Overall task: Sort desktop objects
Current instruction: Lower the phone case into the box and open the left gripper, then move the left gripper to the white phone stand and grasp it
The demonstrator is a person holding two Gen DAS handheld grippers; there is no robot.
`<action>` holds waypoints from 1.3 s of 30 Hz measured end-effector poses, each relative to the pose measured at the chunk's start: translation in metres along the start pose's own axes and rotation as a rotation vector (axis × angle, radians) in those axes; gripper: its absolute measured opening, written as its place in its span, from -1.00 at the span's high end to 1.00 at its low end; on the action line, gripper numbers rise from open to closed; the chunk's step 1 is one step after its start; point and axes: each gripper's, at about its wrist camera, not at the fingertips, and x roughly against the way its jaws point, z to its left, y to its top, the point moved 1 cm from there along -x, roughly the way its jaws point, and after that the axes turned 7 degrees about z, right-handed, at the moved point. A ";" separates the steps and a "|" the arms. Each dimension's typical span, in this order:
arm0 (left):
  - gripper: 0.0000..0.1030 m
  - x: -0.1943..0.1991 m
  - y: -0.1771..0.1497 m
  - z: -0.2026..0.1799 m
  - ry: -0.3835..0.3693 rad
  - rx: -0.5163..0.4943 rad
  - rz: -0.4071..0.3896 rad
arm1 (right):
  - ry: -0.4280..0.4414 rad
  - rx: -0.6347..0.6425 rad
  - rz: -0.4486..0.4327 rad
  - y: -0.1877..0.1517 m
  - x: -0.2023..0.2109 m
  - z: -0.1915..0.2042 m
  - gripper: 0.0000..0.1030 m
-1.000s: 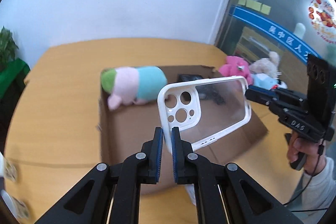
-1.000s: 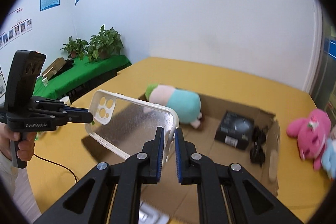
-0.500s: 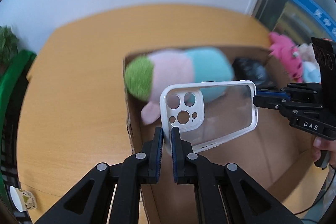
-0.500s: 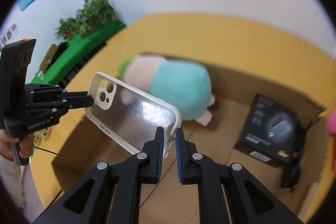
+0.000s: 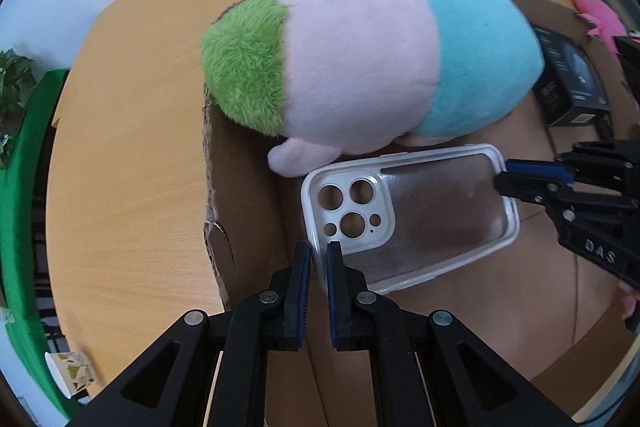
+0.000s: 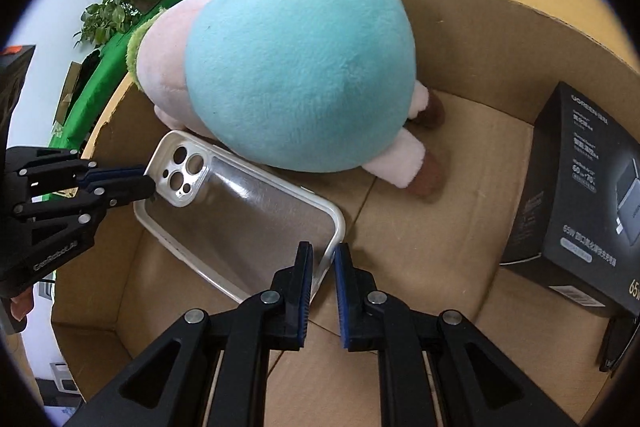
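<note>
1. I have the clear phone case [image 5: 408, 215] low inside the cardboard box [image 6: 472, 235], just beside the big plush toy [image 5: 372, 67]; I cannot tell if it touches the floor yet
2. My left gripper [image 5: 318, 267] pinches the rim at the camera-hole end
3. My right gripper [image 6: 322, 269] straddles the opposite corner, its tongs close around the rim, though slightly parted; I judge it holds the case
4. Sorted so far, as I see it: the plush toy and a black carton [image 6: 580, 203] lie in the box
5. Left to do: let go of the case, then fetch the pink toy [image 5: 596, 15] lying outside the box
</note>
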 end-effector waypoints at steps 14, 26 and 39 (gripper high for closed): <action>0.55 0.101 -0.073 0.020 -0.050 0.107 -0.314 | -0.018 0.049 -0.311 -0.068 0.102 0.047 -0.39; -0.99 0.187 -0.196 -0.030 -0.056 0.159 -0.786 | -0.207 -0.091 -0.498 -0.213 0.148 0.046 -0.58; -0.99 0.151 -0.252 -0.065 -0.125 0.118 -0.727 | -0.179 -0.105 -0.539 -0.270 0.159 0.054 -0.57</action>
